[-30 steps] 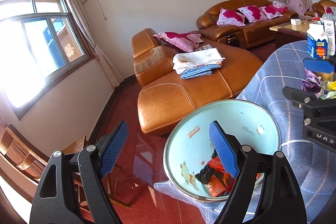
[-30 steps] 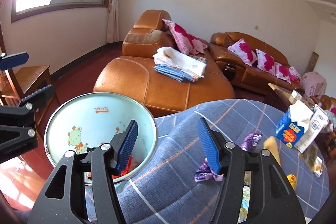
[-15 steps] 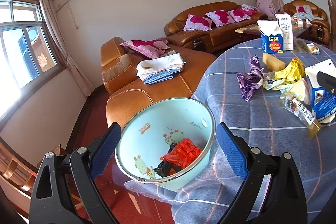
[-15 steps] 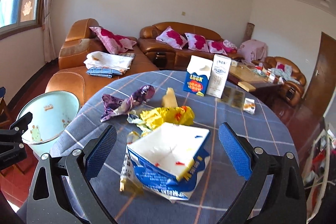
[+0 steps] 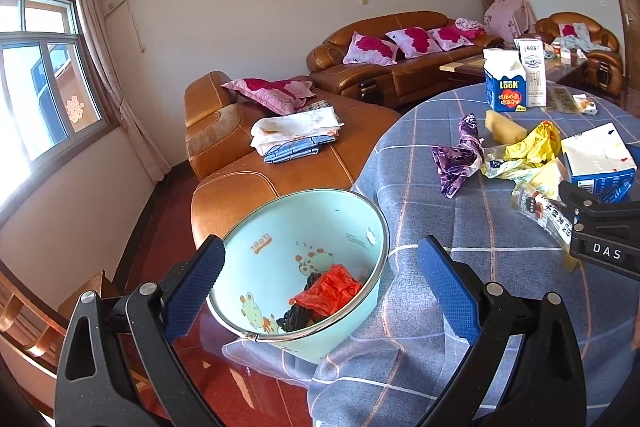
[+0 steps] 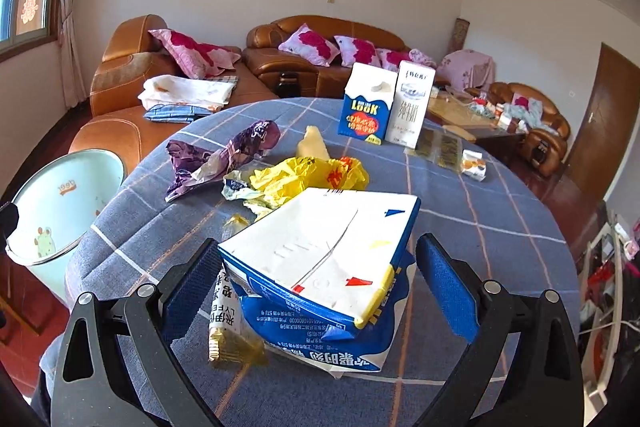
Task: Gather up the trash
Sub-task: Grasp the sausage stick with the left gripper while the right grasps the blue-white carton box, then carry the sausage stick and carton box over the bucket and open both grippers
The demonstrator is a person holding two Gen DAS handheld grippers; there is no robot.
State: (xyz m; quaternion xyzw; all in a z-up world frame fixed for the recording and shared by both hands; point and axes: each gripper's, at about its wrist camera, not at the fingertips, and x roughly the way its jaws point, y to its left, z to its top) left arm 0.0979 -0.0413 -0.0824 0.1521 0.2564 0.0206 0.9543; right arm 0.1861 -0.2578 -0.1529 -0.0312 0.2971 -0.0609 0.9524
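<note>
A pale green bin [image 5: 280,251] with red and black trash inside stands at the table's left edge; it also shows in the right wrist view [image 6: 60,199]. My left gripper [image 5: 320,283] is open, its fingers either side of the bin. My right gripper [image 6: 320,283] is open around a flattened blue and white carton [image 6: 320,267] lying on the table; the carton also shows in the left wrist view [image 5: 600,159]. A purple wrapper [image 6: 216,159], a yellow bag [image 6: 308,179] and a clear snack wrapper [image 6: 228,323] lie beside it.
The round table has a blue checked cloth [image 6: 480,227]. Two upright cartons [image 6: 384,103] stand at its far side with a small pack [image 6: 474,165]. Orange leather sofas [image 5: 280,155] stand behind, and a wooden chair [image 5: 32,315] at the left.
My right gripper has swung right from the bin and moved in over the flattened carton. My left gripper has turned right, with the bin between its open fingers.
</note>
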